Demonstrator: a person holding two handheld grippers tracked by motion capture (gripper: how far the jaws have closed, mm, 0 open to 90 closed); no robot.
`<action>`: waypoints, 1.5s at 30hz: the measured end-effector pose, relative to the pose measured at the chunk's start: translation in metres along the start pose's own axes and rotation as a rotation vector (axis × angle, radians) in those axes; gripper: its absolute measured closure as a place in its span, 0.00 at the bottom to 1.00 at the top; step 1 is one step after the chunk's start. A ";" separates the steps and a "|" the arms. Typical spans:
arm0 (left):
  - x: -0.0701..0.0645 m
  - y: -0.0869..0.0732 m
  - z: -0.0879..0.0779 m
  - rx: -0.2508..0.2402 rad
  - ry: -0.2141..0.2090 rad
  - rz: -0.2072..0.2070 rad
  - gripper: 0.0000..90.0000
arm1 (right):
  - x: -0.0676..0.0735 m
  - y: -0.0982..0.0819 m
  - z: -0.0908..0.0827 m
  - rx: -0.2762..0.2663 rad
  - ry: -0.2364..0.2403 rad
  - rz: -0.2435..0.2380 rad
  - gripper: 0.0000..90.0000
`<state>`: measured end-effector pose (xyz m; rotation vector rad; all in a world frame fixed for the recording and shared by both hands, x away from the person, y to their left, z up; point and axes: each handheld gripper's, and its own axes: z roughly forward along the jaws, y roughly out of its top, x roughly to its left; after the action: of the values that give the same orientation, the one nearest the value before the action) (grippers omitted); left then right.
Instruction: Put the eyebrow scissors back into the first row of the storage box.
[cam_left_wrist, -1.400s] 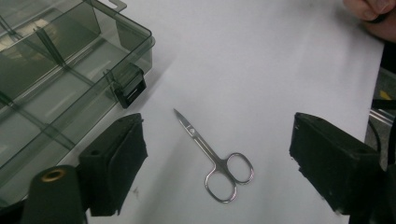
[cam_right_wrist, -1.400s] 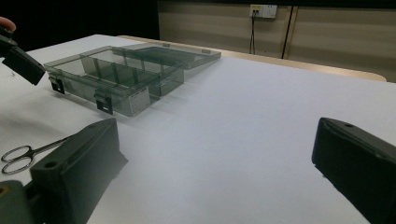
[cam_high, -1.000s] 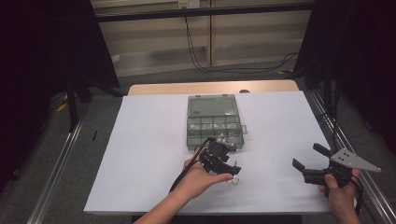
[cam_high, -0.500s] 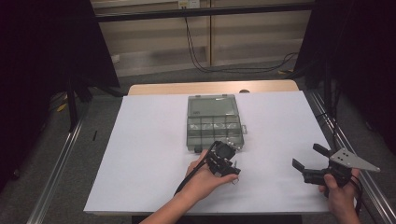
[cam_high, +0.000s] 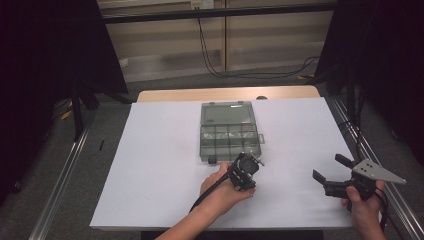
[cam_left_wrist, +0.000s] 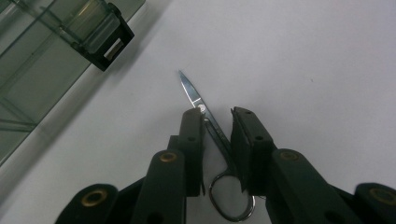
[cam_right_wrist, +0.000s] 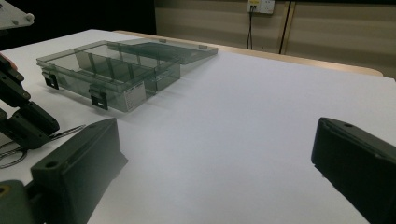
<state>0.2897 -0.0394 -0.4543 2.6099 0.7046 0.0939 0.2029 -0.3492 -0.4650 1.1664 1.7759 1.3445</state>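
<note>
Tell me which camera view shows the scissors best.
The left gripper view: the scissors lie on the white sheet between the left claw's closing jaws, blade tip and one handle loop clear. The high view gives a glint by that claw; the right gripper view, thin handle loops at its left edge.

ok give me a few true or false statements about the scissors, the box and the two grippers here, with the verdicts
1. The scissors lie on the white sheet between the jaws of the left gripper. True; those jaws have just been closing around them.
2. The scissors' blades are spread wide apart. False: the blades lie together in one point.
3. The clear compartment box has its lid shut. False: the lid lies open flat behind it.
4. The right gripper is open with nothing between its jaws. True.
5. The scissors are inside a compartment of the box. False: they lie on the sheet just outside its front edge.
</note>
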 end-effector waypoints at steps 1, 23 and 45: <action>0.002 0.000 0.001 -0.010 0.000 0.008 0.87 | 0.000 0.000 0.000 0.001 -0.001 0.002 0.01; 0.011 0.008 -0.002 0.016 -0.116 0.037 0.99 | -0.003 -0.001 -0.001 -0.004 -0.008 0.012 0.01; 0.031 0.004 -0.015 -0.019 -0.167 0.033 0.99 | -0.002 -0.002 0.000 0.001 -0.013 0.005 0.01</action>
<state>0.3152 -0.0210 -0.4402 2.5745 0.5992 -0.1065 0.2032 -0.3508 -0.4668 1.1785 1.7663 1.3363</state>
